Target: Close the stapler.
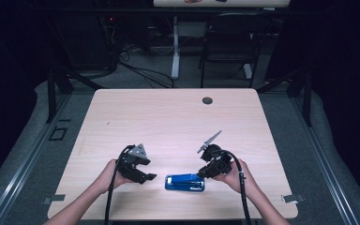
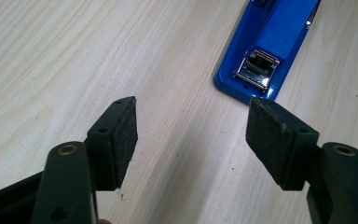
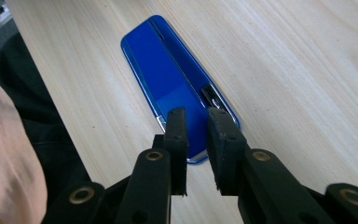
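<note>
A blue stapler (image 1: 184,182) lies flat on the light wooden table (image 1: 168,117) near its front edge, between my two grippers. In the left gripper view the stapler's (image 2: 265,51) metal-mouthed end lies just past the jaws, toward the upper right. My left gripper (image 1: 149,171) (image 2: 191,112) stands wide open over bare wood, holding nothing. My right gripper (image 1: 201,174) (image 3: 196,114) hovers over the other end of the stapler (image 3: 177,84). Its jaws are drawn close with a narrow gap, and nothing is pinched between them.
A small black round cap (image 1: 207,100) sits near the table's far edge. Beyond the table stand a black chair (image 1: 229,42) and a white desk leg (image 1: 175,51). A hand and dark sleeve (image 3: 9,154) fill the left side of the right gripper view.
</note>
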Tool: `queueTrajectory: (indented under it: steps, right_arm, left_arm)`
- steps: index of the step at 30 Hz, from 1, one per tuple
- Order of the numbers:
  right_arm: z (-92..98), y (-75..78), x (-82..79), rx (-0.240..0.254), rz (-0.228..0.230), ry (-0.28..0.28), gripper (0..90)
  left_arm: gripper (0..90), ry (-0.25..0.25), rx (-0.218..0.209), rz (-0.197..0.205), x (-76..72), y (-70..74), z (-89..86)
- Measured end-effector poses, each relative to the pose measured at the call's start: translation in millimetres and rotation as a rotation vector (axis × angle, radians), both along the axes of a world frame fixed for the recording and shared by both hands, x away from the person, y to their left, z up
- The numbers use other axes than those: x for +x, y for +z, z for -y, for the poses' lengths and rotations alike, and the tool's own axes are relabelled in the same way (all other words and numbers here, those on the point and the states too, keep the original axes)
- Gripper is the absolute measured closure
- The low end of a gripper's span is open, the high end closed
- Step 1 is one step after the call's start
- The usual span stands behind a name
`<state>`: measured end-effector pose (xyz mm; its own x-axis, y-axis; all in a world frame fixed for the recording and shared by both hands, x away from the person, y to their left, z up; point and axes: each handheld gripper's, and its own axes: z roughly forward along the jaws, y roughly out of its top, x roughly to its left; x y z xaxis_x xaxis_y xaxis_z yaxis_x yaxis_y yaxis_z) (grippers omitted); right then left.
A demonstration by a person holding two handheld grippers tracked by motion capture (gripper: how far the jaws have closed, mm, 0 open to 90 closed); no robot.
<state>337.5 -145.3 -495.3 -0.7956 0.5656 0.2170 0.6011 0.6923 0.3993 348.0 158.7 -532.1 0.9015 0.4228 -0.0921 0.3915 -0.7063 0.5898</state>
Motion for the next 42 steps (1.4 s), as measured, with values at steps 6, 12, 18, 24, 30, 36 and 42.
queueTrajectory:
  steps: [6,12,18,24,30,36,42]
  right_arm:
    - [1.3,-2.0,0.2,-0.031,0.01,-0.002,79.2]
    - [-2.4,-7.3,-0.4,-0.09,0.01,0.011,79.0]
    - [-3.4,-6.7,-1.1,-0.104,0.014,0.01,79.4]
    - [-5.4,-7.1,-2.9,-0.105,0.017,0.008,82.4]
    - [-6.8,-9.0,-3.3,-0.127,0.014,0.015,83.2]
    - [-5.1,-9.2,-1.5,-0.105,0.022,0.01,75.5]
    - [3.0,-0.5,1.9,-0.038,0.08,-0.03,54.2]
  left_arm:
    - [27.0,0.015,-0.009,-0.007,2.4,0.5,-3.7]
    - [21.8,0.033,-0.011,-0.008,4.9,0.7,-6.8]
    - [19.6,0.042,-0.011,-0.007,5.9,0.8,-7.7]
    - [17.6,0.038,-0.007,-0.006,5.0,0.8,-6.3]
    - [17.7,0.031,-0.003,-0.004,4.6,0.4,-5.3]
    - [17.3,0.039,-0.012,0.003,5.5,0.6,-7.2]
    - [16.4,0.052,-0.025,0.015,6.2,1.3,-9.6]
